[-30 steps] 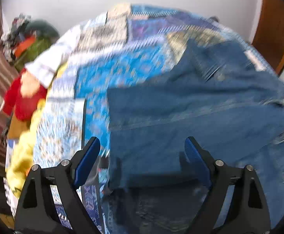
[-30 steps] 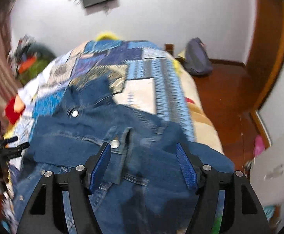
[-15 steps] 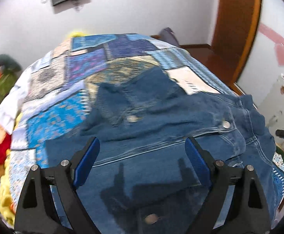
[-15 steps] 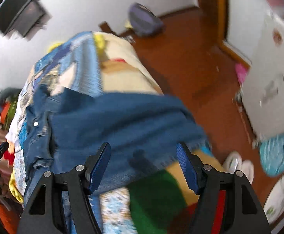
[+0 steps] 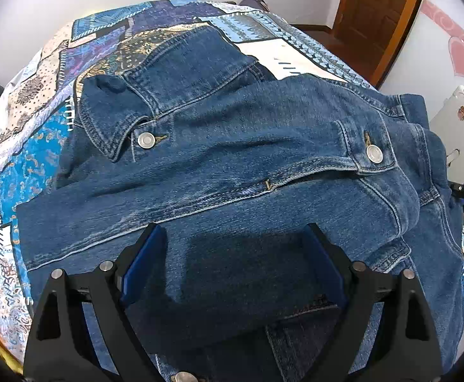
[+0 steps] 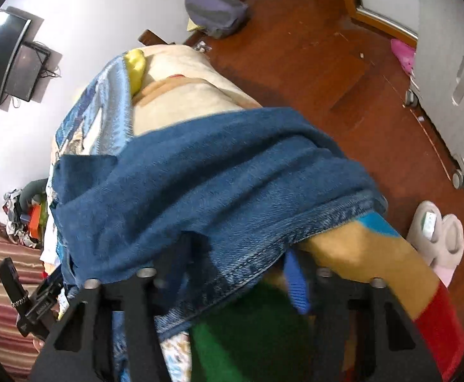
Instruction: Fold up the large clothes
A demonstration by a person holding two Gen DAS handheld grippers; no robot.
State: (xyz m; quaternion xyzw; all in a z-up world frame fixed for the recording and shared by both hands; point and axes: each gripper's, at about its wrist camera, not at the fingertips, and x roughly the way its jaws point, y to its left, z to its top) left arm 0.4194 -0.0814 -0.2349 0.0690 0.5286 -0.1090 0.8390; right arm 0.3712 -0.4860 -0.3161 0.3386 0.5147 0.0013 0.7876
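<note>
A blue denim jacket [image 5: 248, 165] lies front up across the patchwork bedspread [image 5: 41, 146], collar at the upper left, one sleeve folded across the chest. My left gripper [image 5: 232, 270] is open just above the jacket's lower part, holding nothing. In the right wrist view the jacket's hem [image 6: 219, 191] hangs over the bed's right edge. My right gripper [image 6: 232, 273] is open at that hem, with denim draped over its left finger and the blue right pad [image 6: 295, 283] showing below the cloth.
The bed's side drops to a wooden floor [image 6: 327, 63] with a grey bag [image 6: 213, 12], white slippers [image 6: 439, 232] and a white cabinet [image 6: 454, 47]. A wall monitor [image 6: 3, 60] hangs at the head end. A clothes pile [image 6: 25, 216] lies at the far left.
The left gripper swung right from the bed's left side over the jacket's front and moved closer. The right gripper turned toward the bed's right edge and dropped to the hanging hem.
</note>
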